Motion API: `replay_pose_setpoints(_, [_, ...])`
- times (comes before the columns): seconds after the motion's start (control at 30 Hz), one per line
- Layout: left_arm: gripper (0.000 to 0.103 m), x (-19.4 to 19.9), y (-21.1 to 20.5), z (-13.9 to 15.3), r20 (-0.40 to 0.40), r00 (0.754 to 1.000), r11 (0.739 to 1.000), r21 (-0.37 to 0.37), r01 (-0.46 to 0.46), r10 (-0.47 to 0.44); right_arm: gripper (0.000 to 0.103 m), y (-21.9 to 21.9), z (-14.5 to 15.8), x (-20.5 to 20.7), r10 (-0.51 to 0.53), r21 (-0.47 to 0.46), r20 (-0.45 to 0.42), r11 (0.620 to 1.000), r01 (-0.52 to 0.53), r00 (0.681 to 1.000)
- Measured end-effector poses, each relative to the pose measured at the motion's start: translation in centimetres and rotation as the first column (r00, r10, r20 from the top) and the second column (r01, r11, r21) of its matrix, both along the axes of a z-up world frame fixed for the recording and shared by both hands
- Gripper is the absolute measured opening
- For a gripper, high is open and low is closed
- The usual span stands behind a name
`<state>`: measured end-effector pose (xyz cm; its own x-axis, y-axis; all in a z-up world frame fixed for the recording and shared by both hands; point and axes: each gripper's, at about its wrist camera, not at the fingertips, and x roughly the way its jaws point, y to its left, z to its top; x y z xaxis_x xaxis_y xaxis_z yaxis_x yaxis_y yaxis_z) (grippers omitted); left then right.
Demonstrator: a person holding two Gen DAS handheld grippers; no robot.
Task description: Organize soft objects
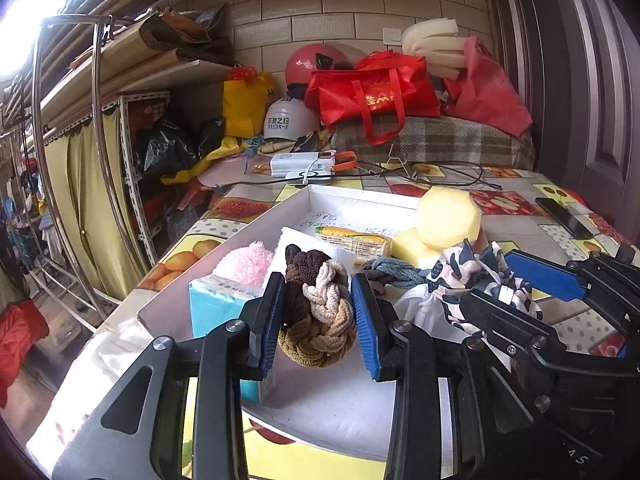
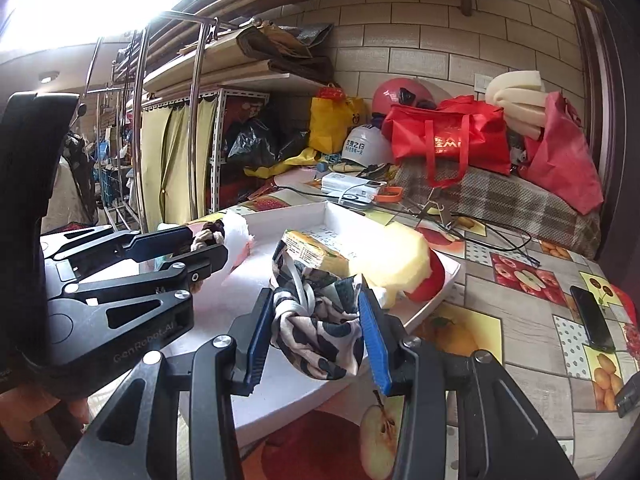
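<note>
My left gripper (image 1: pixel 318 312) is shut on a bundle of braided brown and beige hair ties (image 1: pixel 320 308), held above the white tray (image 1: pixel 344 400). It also shows in the right wrist view (image 2: pixel 200 246) at the left. My right gripper (image 2: pixel 316 332) is shut on a black-and-cream patterned scrunchie (image 2: pixel 316 324) over the tray's near right edge (image 2: pixel 280 396); it also shows in the left wrist view (image 1: pixel 496 284). In the tray lie a pink fluffy item (image 1: pixel 248 260), a teal tissue pack (image 1: pixel 218 304), yellow sponges (image 1: pixel 444 216), a yellow packet (image 1: pixel 352 238) and a grey-blue hair tie (image 1: pixel 394 272).
The tray sits on a fruit-print tablecloth (image 2: pixel 520 308). A black phone (image 2: pixel 592 318) lies to the right. A power bank with cables (image 1: pixel 304 162), helmets (image 1: pixel 290 120), red bags (image 1: pixel 372 92) and a plaid cushion (image 1: pixel 440 140) crowd the back. A shelf rack (image 1: pixel 120 152) stands at left.
</note>
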<state>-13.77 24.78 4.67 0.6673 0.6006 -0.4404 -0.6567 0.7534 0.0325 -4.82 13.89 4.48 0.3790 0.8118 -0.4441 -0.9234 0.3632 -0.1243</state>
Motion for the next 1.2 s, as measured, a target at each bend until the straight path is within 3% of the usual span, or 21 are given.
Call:
replay_pose_setpoints(0.2, [0.034, 1.2, 3.2, -0.5, -0.034, 0.999, 0.998, -0.059, -0.014, 0.012, 0.042, 3.3, -0.7, 1.0, 0.011, -0.08, 0.002, 0.997, -0.011, 1.0])
replay_pose_setpoints(0.33, [0.034, 1.5, 4.4, -0.5, -0.031, 0.999, 0.997, -0.062, -0.035, 0.033, 0.042, 4.5, -0.7, 2.1, -0.029, -0.075, 0.031, 0.997, 0.031, 0.999])
replay_pose_setpoints(0.5, [0.035, 1.7, 5.4, -0.8, -0.039, 0.998, 0.994, -0.104, -0.045, 0.041, 0.042, 5.1, -0.7, 3.6, -0.059, -0.071, -0.021, 0.996, 0.057, 0.998])
replay_pose_setpoints(0.6, [0.041, 2.2, 5.3, -0.9, -0.063, 0.997, 0.995, -0.092, -0.045, 0.039, 0.044, 5.1, -0.6, 3.3, -0.047, -0.071, -0.009, 0.996, 0.046, 0.999])
replay_pose_setpoints(0.67, [0.054, 2.2, 4.9, -0.8, -0.065, 0.997, 0.997, -0.068, -0.044, 0.039, 0.045, 5.2, -0.5, 3.2, -0.048, -0.068, 0.003, 0.996, 0.049, 0.999])
replay_pose_setpoints(0.77, [0.068, 1.4, 4.6, -0.5, -0.036, 0.996, 0.996, -0.035, -0.087, 0.086, 0.069, 4.7, -0.2, 3.7, -0.082, -0.038, -0.004, 0.996, 0.081, 0.997])
replay_pose_setpoints(0.83, [0.092, 0.7, 5.2, -0.4, -0.008, 0.992, 0.991, -0.057, -0.122, 0.122, 0.091, 4.4, -0.1, 4.7, -0.111, -0.021, -0.042, 0.994, 0.11, 0.993])
replay_pose_setpoints(0.87, [0.098, 0.3, 5.5, -0.4, 0.005, 0.99, 0.988, -0.07, -0.139, 0.14, 0.1, 4.2, -0.1, 5.0, -0.12, -0.012, -0.058, 0.993, 0.119, 0.991])
replay_pose_setpoints(0.9, [0.103, 0.0, 5.7, -0.3, 0.018, 0.987, 0.985, -0.078, -0.156, 0.158, 0.103, 4.1, 0.0, 5.2, -0.126, -0.005, -0.067, 0.992, 0.126, 0.99])
replay_pose_setpoints(1.2, [0.103, -1.1, 3.9, 0.4, 0.078, 0.973, 0.974, 0.035, -0.222, 0.219, 0.103, 3.4, 0.5, 3.5, -0.123, 0.059, 0.022, 0.991, 0.121, 0.992])
